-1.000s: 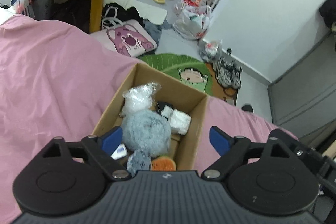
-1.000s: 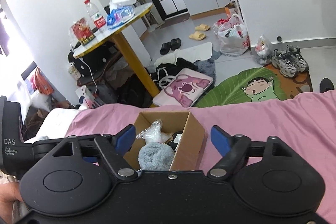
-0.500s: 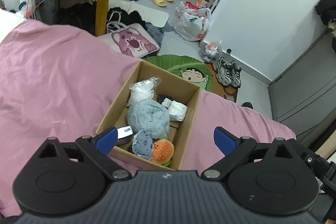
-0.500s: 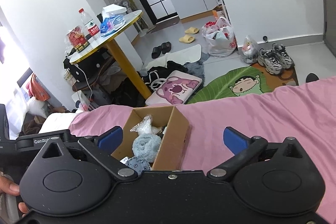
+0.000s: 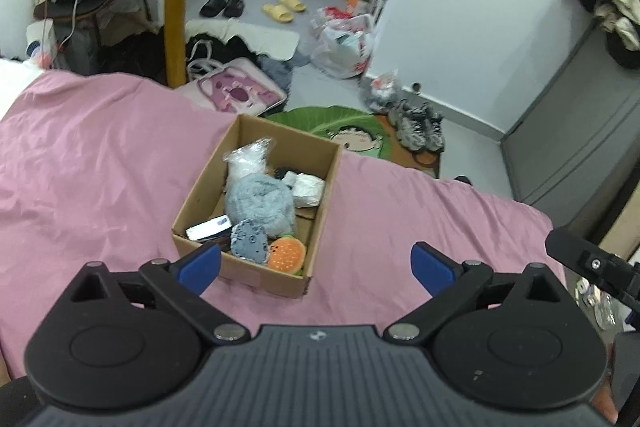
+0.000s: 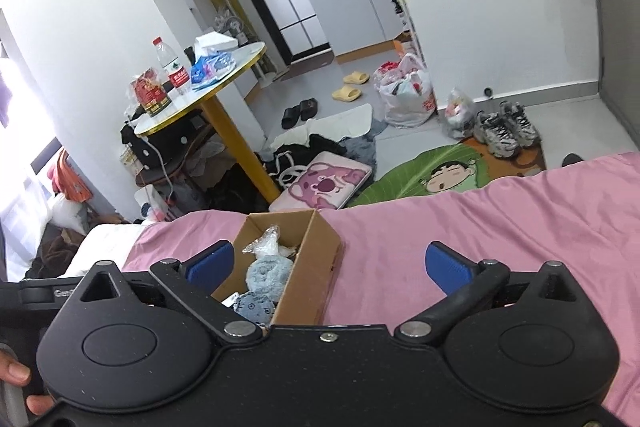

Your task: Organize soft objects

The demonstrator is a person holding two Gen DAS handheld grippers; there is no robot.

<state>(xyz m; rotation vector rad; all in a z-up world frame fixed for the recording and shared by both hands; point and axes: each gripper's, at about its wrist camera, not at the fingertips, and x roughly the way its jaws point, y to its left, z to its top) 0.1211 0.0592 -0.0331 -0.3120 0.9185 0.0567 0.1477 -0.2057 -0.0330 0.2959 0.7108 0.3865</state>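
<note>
An open cardboard box sits on the pink bedspread. Inside lie a fluffy grey-blue plush, a small grey plush, a burger toy, a clear plastic bag, white folded items and a small card. My left gripper hovers open above the box's near end, holding nothing. My right gripper is open too, with the box between its fingers in view, and holds nothing.
Beyond the bed's edge lie a green cartoon rug, a pink bear cushion, sneakers, slippers and plastic bags. A round yellow-legged table with a bottle and snacks stands at the left. A hand holds the other gripper's handle.
Both grippers have pulled back and up from the box, so it looks smaller and farther away. The burger toy now shows fully. Both stay open.
</note>
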